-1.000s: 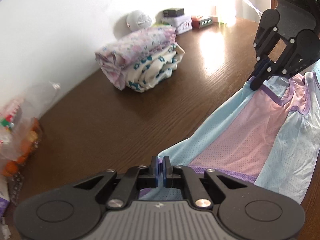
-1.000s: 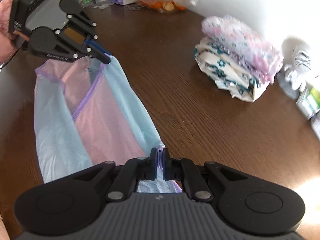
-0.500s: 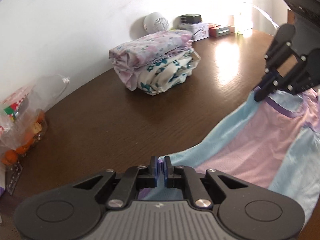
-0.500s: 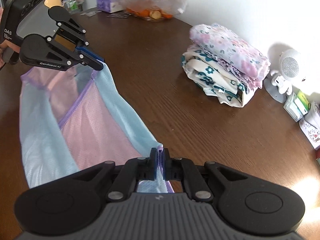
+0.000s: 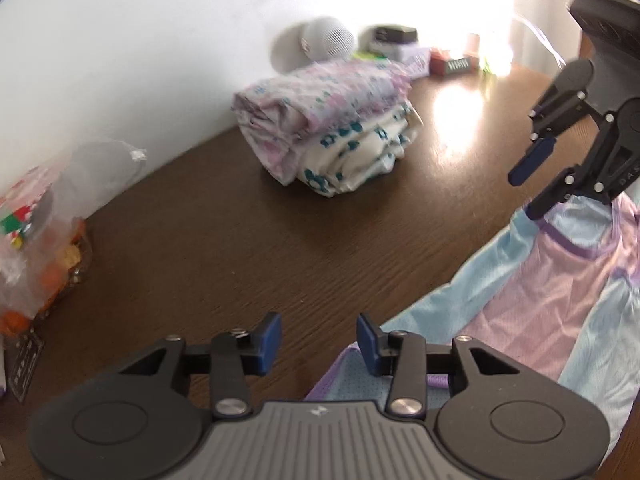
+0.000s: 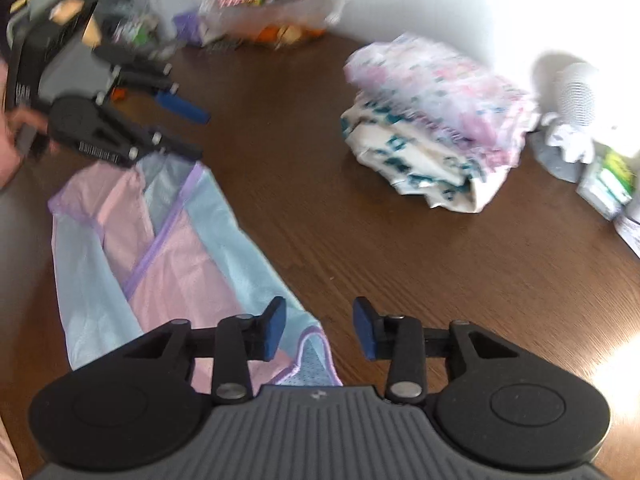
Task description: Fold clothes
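Tabletop (image 5: 248,256) of dark wood grain carries everything in view; a mesh garment (image 6: 176,264) in pale blue and pink panels with purple trim lies flat on it, folded lengthwise into a long strip; its long axis runs from one gripper to the other. A stack of folded floral clothes (image 5: 332,136) sits well apart from the strip, toward the wall; a bag of oranges (image 5: 36,248) and a small white fan (image 6: 576,96) stand at the table edges.

Left gripper (image 5: 318,338): fingers spread wide, gripping nothing; one end of the strip lies just below and to the right of its gap. Right gripper (image 6: 319,330): fingers likewise spread, gripping nothing; the opposite end of the strip, with purple hem, lies directly beneath its gap.

Judgement: the lengthwise fold appears complete and released; the next fold probably brings one short end over the other along the long axis. Each gripper stands at its own end, so neither is nearer overall; the right sits more squarely over its hem and needs less correction to pinch.
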{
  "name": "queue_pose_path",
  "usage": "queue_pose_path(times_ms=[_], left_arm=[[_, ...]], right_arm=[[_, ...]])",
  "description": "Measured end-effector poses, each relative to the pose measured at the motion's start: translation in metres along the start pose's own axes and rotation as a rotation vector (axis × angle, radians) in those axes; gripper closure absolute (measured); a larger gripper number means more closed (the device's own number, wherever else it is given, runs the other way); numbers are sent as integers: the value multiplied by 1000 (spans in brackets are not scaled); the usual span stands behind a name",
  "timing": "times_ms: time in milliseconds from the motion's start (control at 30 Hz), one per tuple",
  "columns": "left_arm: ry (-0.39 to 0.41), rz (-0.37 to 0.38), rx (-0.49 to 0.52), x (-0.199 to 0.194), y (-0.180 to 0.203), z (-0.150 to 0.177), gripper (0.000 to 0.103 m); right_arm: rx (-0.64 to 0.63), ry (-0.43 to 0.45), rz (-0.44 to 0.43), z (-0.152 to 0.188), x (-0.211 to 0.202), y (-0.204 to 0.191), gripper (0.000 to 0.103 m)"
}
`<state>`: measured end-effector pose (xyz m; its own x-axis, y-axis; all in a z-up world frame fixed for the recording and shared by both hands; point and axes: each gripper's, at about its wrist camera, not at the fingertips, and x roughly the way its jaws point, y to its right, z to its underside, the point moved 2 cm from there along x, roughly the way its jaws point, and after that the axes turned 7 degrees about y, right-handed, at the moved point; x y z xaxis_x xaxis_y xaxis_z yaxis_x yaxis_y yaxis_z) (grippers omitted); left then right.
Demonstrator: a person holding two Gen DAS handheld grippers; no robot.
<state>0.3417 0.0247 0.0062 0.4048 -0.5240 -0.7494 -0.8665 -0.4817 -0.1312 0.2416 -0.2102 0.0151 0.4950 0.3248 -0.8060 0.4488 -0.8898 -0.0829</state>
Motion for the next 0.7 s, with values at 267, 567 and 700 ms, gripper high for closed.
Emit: queue_pose_path(times_ms=[267,567,700], left_arm=[[-84,78,40,22,3,6,79],[-52,49,151,16,29,13,100],[40,-80,205,0,44,19,101]], right_arm=[[-37,-88,-28,1,23,-5,71],[-92,-121,0,7,19,-15,99],[-132,-82,51,9,8,-24,99]])
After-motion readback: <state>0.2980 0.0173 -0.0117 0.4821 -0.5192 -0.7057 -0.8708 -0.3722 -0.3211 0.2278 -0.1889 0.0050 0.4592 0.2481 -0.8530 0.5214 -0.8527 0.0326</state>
